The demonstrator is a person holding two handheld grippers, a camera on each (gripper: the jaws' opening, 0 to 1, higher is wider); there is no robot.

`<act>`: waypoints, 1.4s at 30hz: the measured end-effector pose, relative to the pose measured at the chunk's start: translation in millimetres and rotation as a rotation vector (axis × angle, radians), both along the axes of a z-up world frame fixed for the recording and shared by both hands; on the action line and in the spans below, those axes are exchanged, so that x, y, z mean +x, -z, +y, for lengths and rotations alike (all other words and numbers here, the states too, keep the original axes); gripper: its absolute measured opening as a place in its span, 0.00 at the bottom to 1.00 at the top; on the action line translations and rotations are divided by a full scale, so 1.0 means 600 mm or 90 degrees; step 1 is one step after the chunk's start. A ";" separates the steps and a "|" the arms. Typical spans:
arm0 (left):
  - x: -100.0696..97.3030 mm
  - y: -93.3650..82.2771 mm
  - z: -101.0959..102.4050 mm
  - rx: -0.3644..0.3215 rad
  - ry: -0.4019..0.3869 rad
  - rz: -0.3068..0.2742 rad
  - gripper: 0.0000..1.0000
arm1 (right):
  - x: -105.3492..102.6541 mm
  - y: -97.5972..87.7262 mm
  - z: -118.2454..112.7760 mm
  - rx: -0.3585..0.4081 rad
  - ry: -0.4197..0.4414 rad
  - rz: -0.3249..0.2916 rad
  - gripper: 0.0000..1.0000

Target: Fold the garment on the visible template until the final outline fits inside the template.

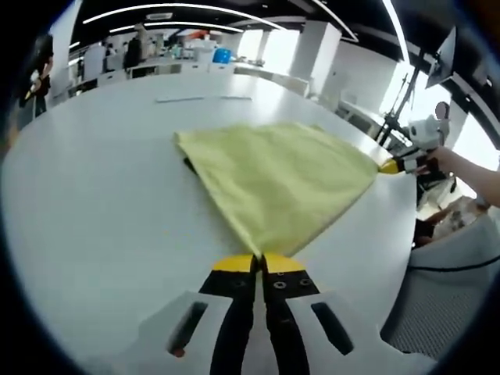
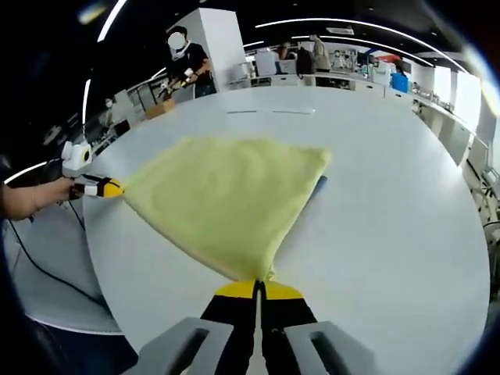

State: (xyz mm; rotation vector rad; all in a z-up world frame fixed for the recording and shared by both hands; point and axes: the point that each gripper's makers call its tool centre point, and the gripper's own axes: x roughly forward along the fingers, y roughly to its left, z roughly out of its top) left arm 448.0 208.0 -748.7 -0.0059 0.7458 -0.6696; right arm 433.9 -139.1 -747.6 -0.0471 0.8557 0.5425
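Pale yellow garment, spread flat (slightly rumpled), two near corners drawn taut, on white table

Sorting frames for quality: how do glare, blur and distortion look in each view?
Left gripper view: windows blown out at right, table edge bowed, yellow garment sharp. Right gripper view: ceiling lights streak as arcs, garment slightly soft.

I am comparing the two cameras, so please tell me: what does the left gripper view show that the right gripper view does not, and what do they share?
Left gripper view alone: a dark edge at the cloth's far left corner. Right gripper view alone: a blue strip beside the cloth's far right corner. Both share the yellow cloth on the white table, with the left tongs and right tongs each shut on a corner.
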 end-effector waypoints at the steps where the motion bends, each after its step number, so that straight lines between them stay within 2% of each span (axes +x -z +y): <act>1: 0.000 0.000 0.000 0.000 -0.002 -0.001 0.00 | 0.000 0.000 0.000 0.000 0.000 0.000 0.00; 4: 0.001 -0.001 0.002 0.006 -0.003 -0.006 0.02 | 0.002 -0.002 0.001 0.000 0.001 -0.005 0.00; 10: 0.006 -0.004 0.008 0.012 -0.011 -0.016 0.12 | 0.001 -0.006 0.003 0.004 -0.002 -0.003 0.01; 17: 0.013 -0.021 0.010 0.014 -0.012 -0.044 0.36 | 0.005 -0.025 0.018 0.016 -0.012 -0.028 0.29; 20: 0.013 -0.026 0.012 0.021 -0.009 -0.051 0.42 | 0.005 -0.033 0.026 0.025 -0.017 -0.040 0.39; 24: 0.012 -0.045 0.009 0.016 -0.008 -0.069 0.53 | 0.012 -0.053 0.034 0.041 -0.014 -0.075 0.59; 29: 0.015 -0.068 0.012 0.012 -0.021 -0.093 0.67 | 0.014 -0.078 0.045 0.063 -0.021 -0.098 0.68; 33: 0.014 -0.090 0.015 0.002 -0.031 -0.108 0.73 | 0.010 -0.097 0.055 0.071 -0.031 -0.116 0.75; 42: -0.002 -0.127 0.015 -0.016 -0.044 -0.135 0.91 | -0.008 -0.139 0.073 0.075 -0.048 -0.147 0.82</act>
